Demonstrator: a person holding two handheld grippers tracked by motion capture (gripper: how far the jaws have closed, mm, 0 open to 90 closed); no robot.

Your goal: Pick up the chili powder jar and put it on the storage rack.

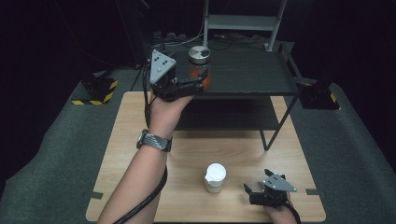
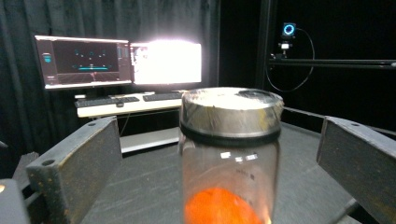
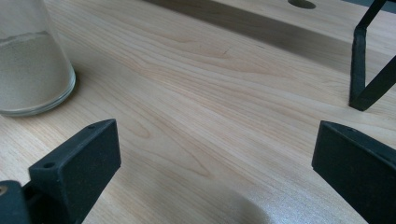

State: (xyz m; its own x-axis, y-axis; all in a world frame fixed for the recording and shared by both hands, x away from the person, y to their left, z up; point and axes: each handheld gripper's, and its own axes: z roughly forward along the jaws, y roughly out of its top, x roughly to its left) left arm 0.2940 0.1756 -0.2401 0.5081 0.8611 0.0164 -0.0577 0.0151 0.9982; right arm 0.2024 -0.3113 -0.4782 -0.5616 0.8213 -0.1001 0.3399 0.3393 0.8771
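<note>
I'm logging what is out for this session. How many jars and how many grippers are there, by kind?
Jars with a metal lid: 1, the jar with orange contents on the black shelf.
Jars with a white lid: 1, the jar of pale powder on the wooden table.
Grippers: 2, left gripper and right gripper.
Total: 4.

The glass jar [image 1: 199, 65] stands upright on the dark upper shelf [image 1: 252, 70], capped by a flat silver metal lid [image 2: 232, 109]. Something orange [image 2: 219, 207] sits at its bottom. It stands between the spread jaws of the left gripper [image 1: 198, 80], clear of both, roughly midway in the gap.
</note>
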